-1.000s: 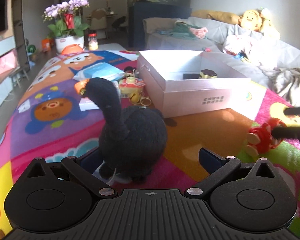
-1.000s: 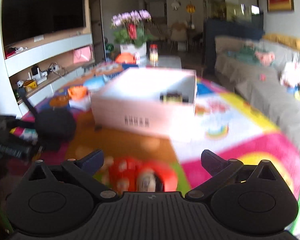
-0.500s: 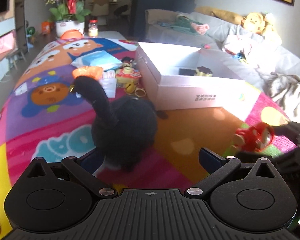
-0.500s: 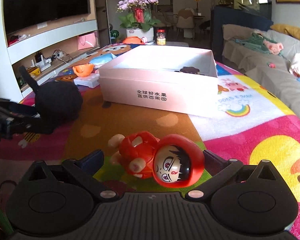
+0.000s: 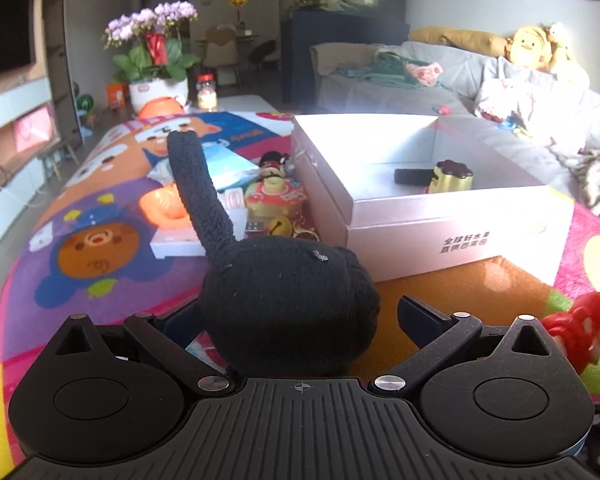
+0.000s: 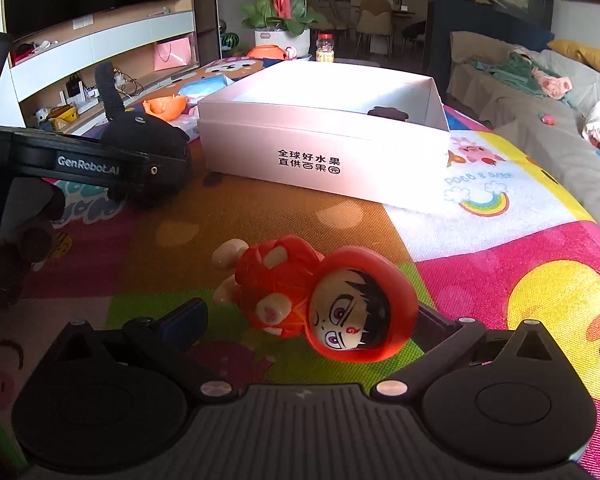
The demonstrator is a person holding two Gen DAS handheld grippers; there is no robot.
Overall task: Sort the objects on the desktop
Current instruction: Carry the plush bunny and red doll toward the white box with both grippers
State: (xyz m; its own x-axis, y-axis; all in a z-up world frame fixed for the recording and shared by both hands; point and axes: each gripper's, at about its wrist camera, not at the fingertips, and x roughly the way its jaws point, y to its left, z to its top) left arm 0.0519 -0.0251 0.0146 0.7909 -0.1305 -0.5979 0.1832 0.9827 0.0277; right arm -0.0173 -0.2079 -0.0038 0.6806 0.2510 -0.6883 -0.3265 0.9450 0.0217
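Note:
A black plush swan (image 5: pixel 288 304) stands on the colourful play mat (image 5: pixel 80 280), its long neck leaning away to the left. My left gripper (image 5: pixel 296 312) is open, one finger on each side of the swan's body. From the right wrist view, that left gripper (image 6: pixel 100 166) lies alongside the swan (image 6: pixel 148 140). A red-hooded figure (image 6: pixel 320 300) lies on its side on the mat, its head between the fingers of my open right gripper (image 6: pixel 312 312). The open white box (image 5: pixel 452 220) sits just beyond both toys and holds a gold jar (image 5: pixel 452 178) and a black item.
Left of the box are an orange bowl (image 5: pixel 166 208), a blue packet (image 5: pixel 224 164) and several small toys (image 5: pixel 272 196). A potted orchid (image 5: pixel 156 84) stands at the mat's far end. A sofa with soft toys (image 5: pixel 528 48) runs along the right.
My left gripper has dropped lower and closer around the swan, whose neck now leans away. The right gripper has moved forward, so the figure's head sits between its fingers. Both stay open.

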